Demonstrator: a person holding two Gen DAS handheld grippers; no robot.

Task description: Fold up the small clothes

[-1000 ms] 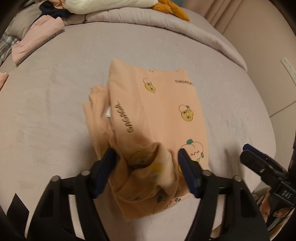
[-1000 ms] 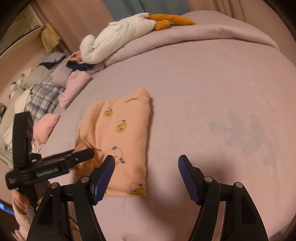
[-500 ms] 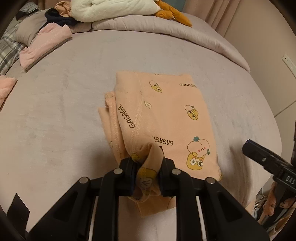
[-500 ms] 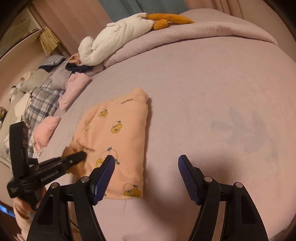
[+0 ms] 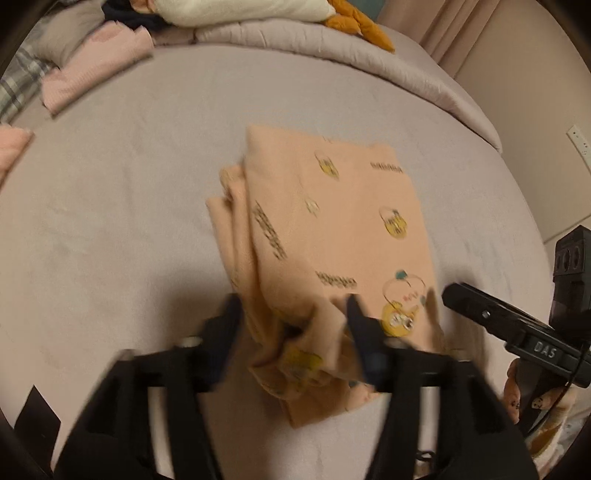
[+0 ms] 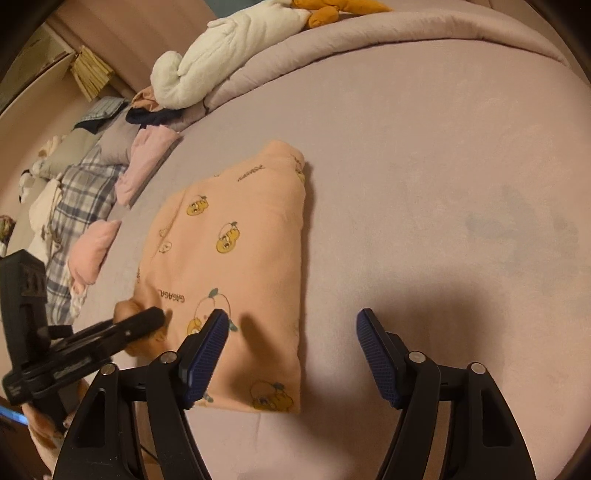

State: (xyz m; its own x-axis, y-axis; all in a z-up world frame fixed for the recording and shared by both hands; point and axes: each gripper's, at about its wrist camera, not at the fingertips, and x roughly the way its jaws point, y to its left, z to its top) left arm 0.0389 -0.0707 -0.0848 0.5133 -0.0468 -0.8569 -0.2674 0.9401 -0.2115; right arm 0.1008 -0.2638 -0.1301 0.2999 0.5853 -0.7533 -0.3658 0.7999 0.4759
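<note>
Motion-blurred left hand-held gripper (image 5: pixel 293 325), garment lettering (image 5: pixel 269 236)

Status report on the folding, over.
Left gripper jaws just opened, bunched corner between them. Right gripper open, empty. Peach garment folded on bed. Nothing in the way.

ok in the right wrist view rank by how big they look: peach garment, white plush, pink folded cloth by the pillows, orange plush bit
1. peach garment
2. white plush, though it lies farther off
3. pink folded cloth
4. orange plush bit, cut off by the frame edge, so unsure
</note>
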